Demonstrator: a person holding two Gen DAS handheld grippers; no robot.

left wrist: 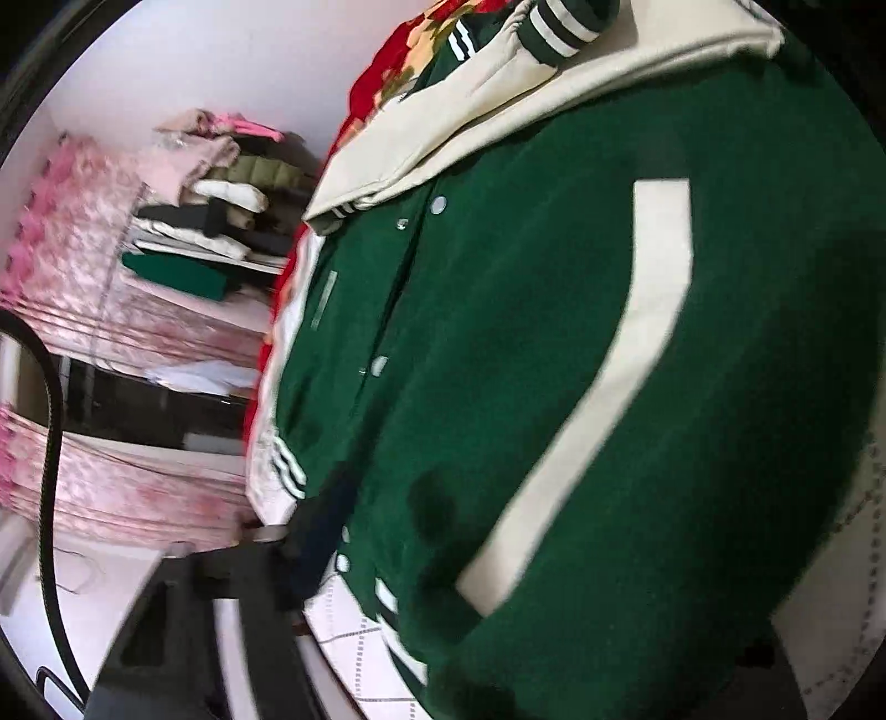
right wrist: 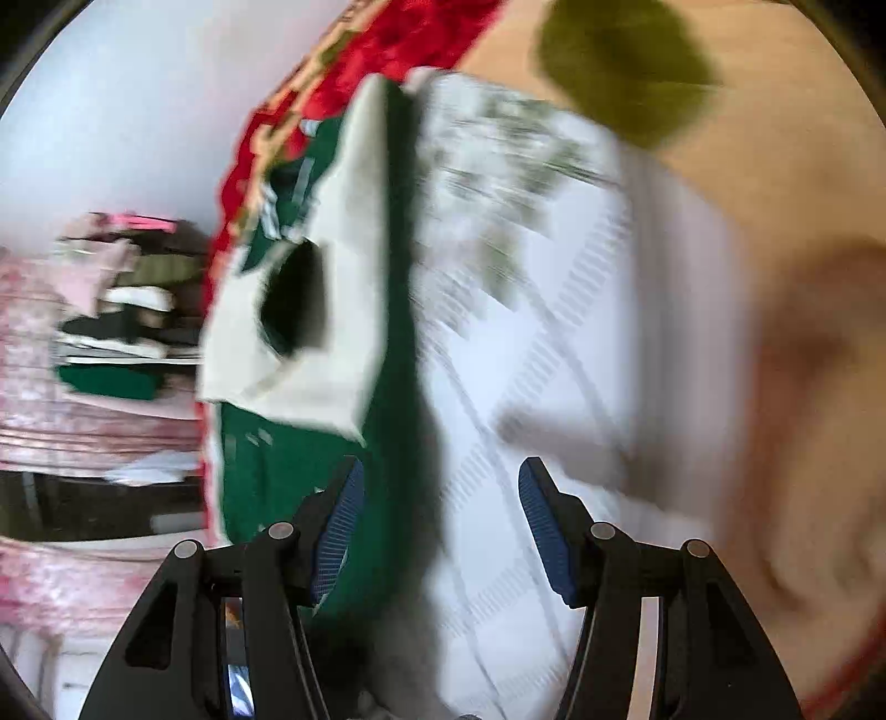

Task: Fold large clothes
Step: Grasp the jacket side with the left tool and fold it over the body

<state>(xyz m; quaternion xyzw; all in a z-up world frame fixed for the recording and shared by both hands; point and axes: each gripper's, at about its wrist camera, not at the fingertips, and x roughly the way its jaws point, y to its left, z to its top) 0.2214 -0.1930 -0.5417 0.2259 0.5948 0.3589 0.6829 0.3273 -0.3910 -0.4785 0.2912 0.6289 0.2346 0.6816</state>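
Green wool varsity jacket (left wrist: 554, 360) looks heavy, soft; grip its ribbed hem. Right gripper (right wrist: 440, 526) fingers spread, empty; left gripper (left wrist: 288, 554) unclear.

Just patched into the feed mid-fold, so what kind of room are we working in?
Probably a home bedroom: the green varsity jacket lies on a white quilted bed cover, a red floral blanket beside it, with shelves of folded clothes against the wall.
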